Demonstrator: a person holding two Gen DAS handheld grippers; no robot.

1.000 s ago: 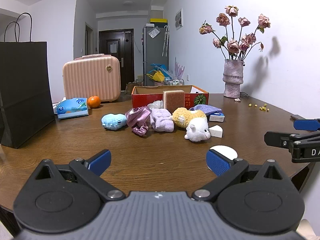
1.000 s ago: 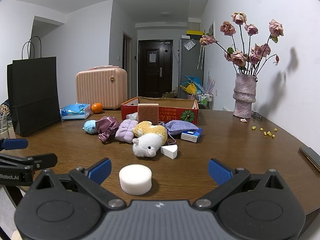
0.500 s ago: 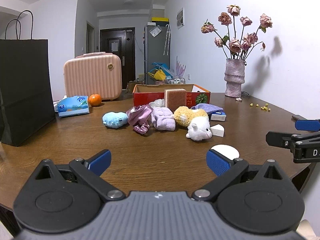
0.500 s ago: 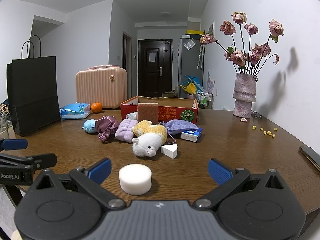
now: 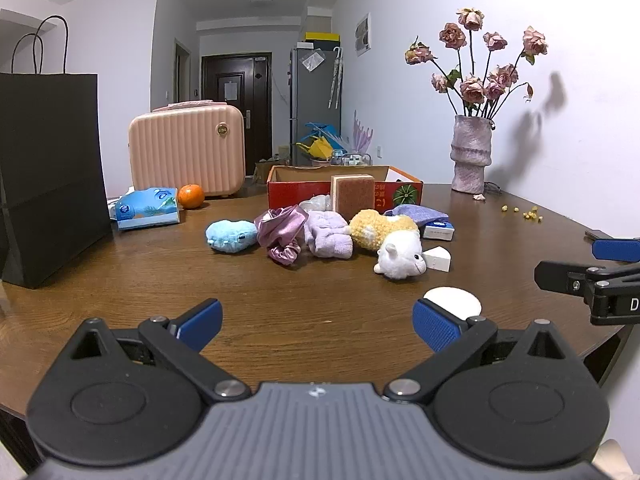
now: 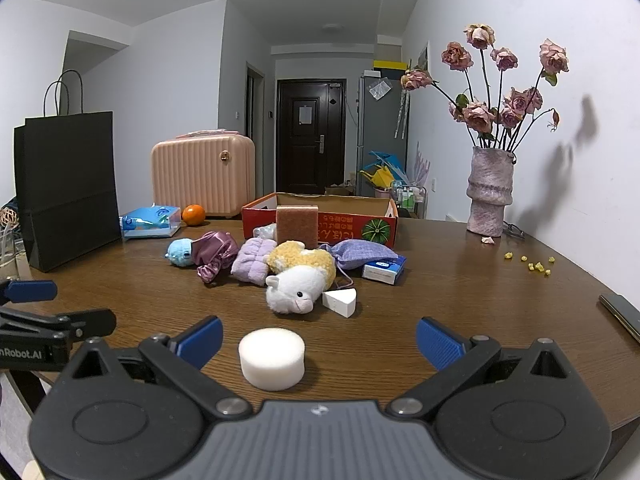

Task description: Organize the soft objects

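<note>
A heap of soft things lies mid-table before a red cardboard box [image 5: 404, 194] [image 6: 370, 229]: a blue plush [image 5: 231, 236], a purple scrunchie [image 5: 280, 232], a lilac cloth [image 5: 328, 234], a yellow and white plush toy [image 6: 298, 280], a lavender pouch [image 6: 362, 254], a sponge block [image 6: 297, 226] leaning on the box. A round white sponge [image 6: 272, 358] lies close before my right gripper [image 6: 319, 336], which is open and empty. My left gripper [image 5: 318, 320] is open and empty, well short of the heap.
A black paper bag [image 5: 48, 172] stands left, with a tissue pack [image 5: 146, 208], an orange [image 5: 191, 195] and a pink case [image 5: 186, 154] behind. A vase of dried roses [image 5: 472, 160] stands right. A white wedge [image 6: 340, 302], a blue-white box [image 6: 383, 270] and a phone [image 6: 622, 314] lie on the table.
The left gripper has risen or tilted slightly, so the scene sits a little lower in its view. The right gripper has barely moved. No object has shifted.
</note>
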